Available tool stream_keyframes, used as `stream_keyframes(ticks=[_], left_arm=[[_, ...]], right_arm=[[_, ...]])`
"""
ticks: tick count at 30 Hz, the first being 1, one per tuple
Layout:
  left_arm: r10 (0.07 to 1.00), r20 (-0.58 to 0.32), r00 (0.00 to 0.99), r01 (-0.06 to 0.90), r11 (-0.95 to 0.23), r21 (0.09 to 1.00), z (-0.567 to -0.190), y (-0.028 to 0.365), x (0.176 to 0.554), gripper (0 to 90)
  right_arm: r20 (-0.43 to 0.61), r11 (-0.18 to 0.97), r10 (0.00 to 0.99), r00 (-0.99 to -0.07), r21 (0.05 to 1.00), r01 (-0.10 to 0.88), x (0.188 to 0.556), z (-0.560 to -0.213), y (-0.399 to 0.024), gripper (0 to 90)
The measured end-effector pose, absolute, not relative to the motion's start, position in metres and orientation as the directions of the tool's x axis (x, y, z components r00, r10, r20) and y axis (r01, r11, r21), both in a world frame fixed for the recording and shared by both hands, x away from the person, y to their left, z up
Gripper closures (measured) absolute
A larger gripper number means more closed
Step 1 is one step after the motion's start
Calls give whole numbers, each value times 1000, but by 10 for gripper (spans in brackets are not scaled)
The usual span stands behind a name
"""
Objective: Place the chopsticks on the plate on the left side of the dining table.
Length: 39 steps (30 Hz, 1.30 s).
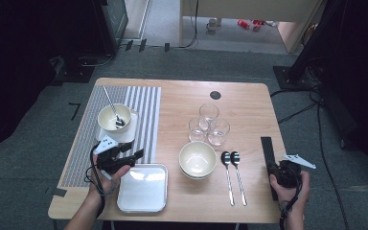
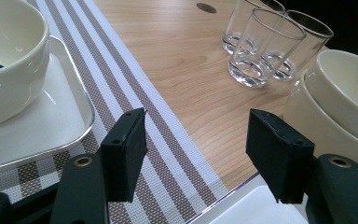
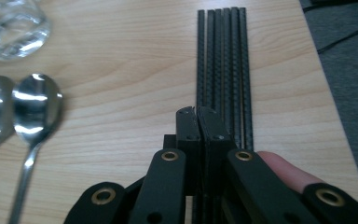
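The wooden surface (image 1: 249, 115) carries a striped placemat (image 1: 146, 120), an empty white tray (image 1: 143, 189) and black chopsticks (image 3: 223, 56) lying along its right edge. The left tongs (image 2: 196, 149) hover apart above the placemat; the right tongs (image 3: 197, 122) sit pressed together over the chopsticks' near end

Left gripper (image 1: 135, 154) jaws apart, right gripper (image 3: 198, 112) jaws pressed together, both held low

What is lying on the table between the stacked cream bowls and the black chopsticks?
Two metal spoons lie side by side between the stacked cream bowls and the black chopsticks, bowls pointing away from the person, as the high view shows.
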State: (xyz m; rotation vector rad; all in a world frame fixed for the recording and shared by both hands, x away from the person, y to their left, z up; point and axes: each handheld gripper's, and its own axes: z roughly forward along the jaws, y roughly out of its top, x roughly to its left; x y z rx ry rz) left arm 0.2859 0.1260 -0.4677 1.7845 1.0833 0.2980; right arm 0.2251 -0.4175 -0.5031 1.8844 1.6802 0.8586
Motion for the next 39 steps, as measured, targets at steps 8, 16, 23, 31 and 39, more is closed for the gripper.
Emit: stream_keyframes(ticks=[8, 16, 23, 31, 39], left_arm=[[777, -253, 576, 536, -126, 835, -469, 124, 286, 385], [779, -251, 575, 537, -128, 834, -470, 124, 286, 386], [779, -249, 576, 537, -130, 834, -470, 124, 286, 387], [780, -247, 575, 538, -132, 833, -471, 124, 286, 387], [778, -249, 577, 538, -133, 832, -471, 124, 286, 387]], right_arm=[[132, -125, 990, 45, 697, 706, 226, -507, -416, 858], [105, -107, 993, 46, 698, 708, 227, -509, -414, 842], [106, -97, 994, 32, 693, 714, 228, -510, -411, 843], [93, -73, 996, 13, 688, 722, 229, -512, -406, 840], [91, -43, 995, -28, 688, 724, 230, -511, -395, 871]])
